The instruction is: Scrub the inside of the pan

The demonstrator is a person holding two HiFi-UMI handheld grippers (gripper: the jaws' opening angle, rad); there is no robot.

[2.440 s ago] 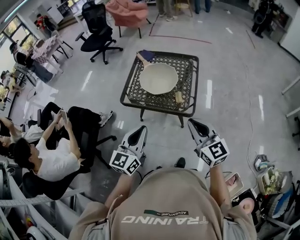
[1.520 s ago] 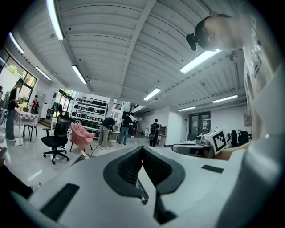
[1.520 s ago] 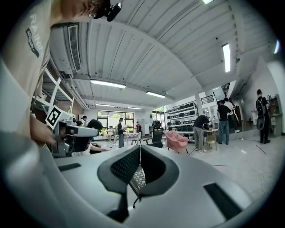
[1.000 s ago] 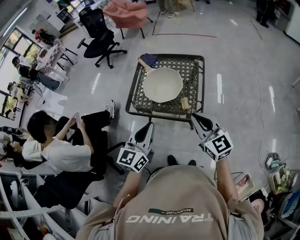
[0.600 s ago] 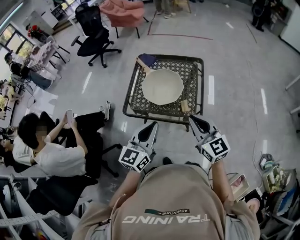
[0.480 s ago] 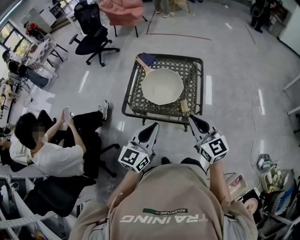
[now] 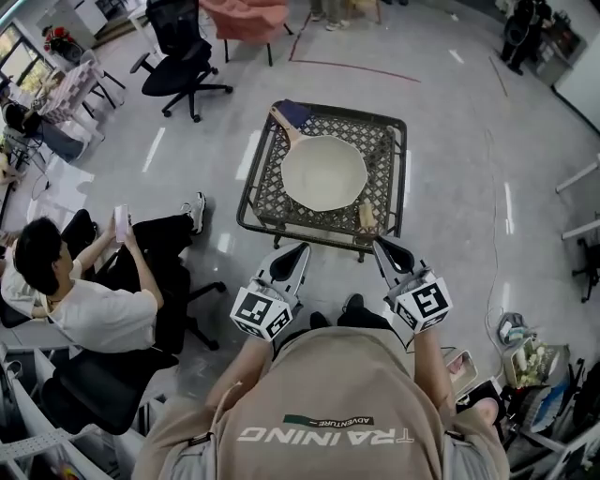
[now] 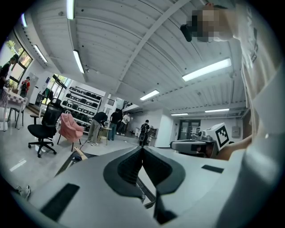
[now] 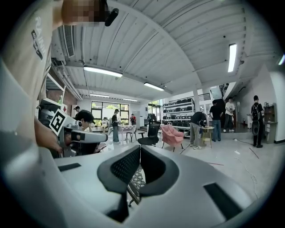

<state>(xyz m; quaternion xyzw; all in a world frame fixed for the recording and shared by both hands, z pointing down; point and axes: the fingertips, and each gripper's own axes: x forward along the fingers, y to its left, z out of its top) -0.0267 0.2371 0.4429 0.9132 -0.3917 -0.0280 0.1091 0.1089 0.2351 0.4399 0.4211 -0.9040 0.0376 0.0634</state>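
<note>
With scrubbing not begun, the closed, empty left claw (image 7: pixel 300 249) and right claw (image 7: pixel 379 243) hover near the black wire-mesh bench (image 7: pixel 265 199) holding the cream round pan (image 7: pixel 323 172) centrally; next, one probably opens for the small tan sponge-like block (image 7: pixel 362 217).

A black mesh table (image 7: pixel 382 141) stands on a grey floor (image 7: pixel 459 131). Beyond it are a black office chair (image 7: pixel 178 67) and a pink armchair (image 7: pixel 248 17). At the left, a seated person in a white shirt (image 7: pixel 94 317) holds up a phone (image 7: pixel 120 222). A red line (image 7: pixel 361 71) marks the floor.
</note>
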